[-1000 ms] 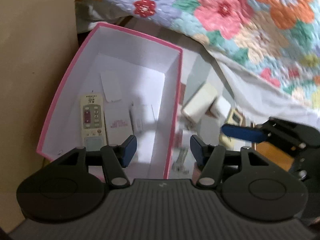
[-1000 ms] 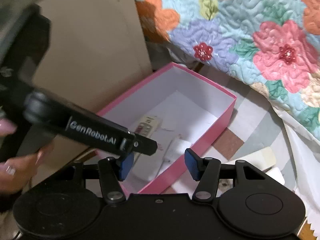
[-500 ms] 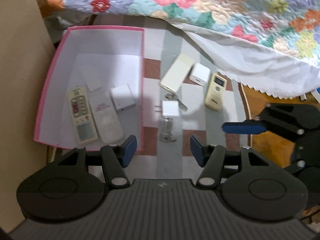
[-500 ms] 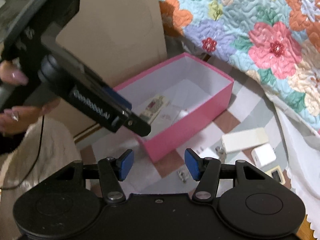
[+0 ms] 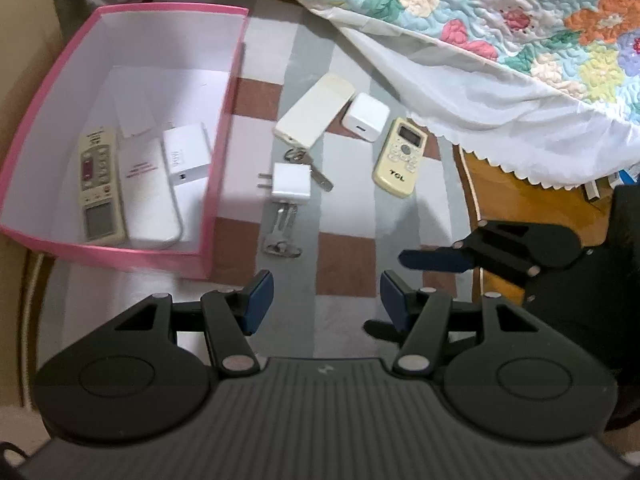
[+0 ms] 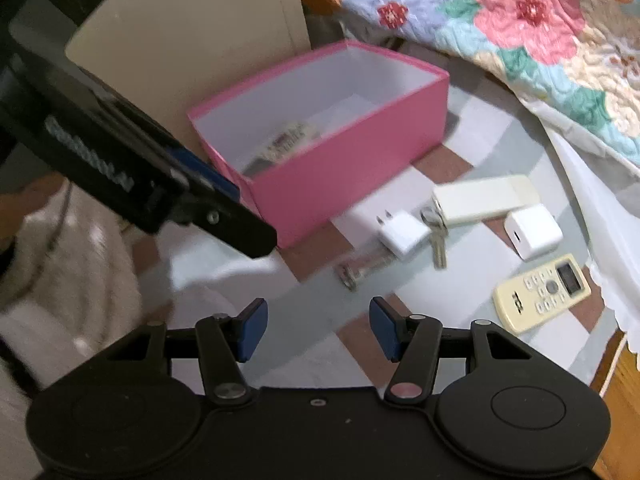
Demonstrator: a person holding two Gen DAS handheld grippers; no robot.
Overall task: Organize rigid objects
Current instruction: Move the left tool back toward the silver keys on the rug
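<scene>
A pink box (image 5: 208, 216) (image 6: 352, 168) stands on a checkered mat. It holds a beige remote (image 5: 98, 188), a white remote (image 5: 148, 196) and a white charger (image 5: 187, 156). On the mat beside it lie a cream power bank (image 5: 316, 114) (image 6: 484, 198), a white cube charger (image 5: 366, 117) (image 6: 532, 232), a plug adapter (image 5: 290, 182) (image 6: 404, 232), keys (image 5: 312, 168) (image 6: 438, 240), a second key set (image 5: 282, 232) and a TCL remote (image 5: 402, 156) (image 6: 542, 292). My left gripper (image 5: 326, 300) is open and empty above the mat. My right gripper (image 6: 316, 326) is open and empty.
A floral quilt (image 5: 480, 12) with a white skirt (image 5: 500, 120) hangs over the mat's far side. A beige wall or cabinet (image 6: 192, 40) stands behind the box. Wooden floor (image 5: 532, 208) shows to the right of the mat.
Both grippers have pulled back and risen away from the box, so the loose items on the mat have come into view. Both stay open and empty.
</scene>
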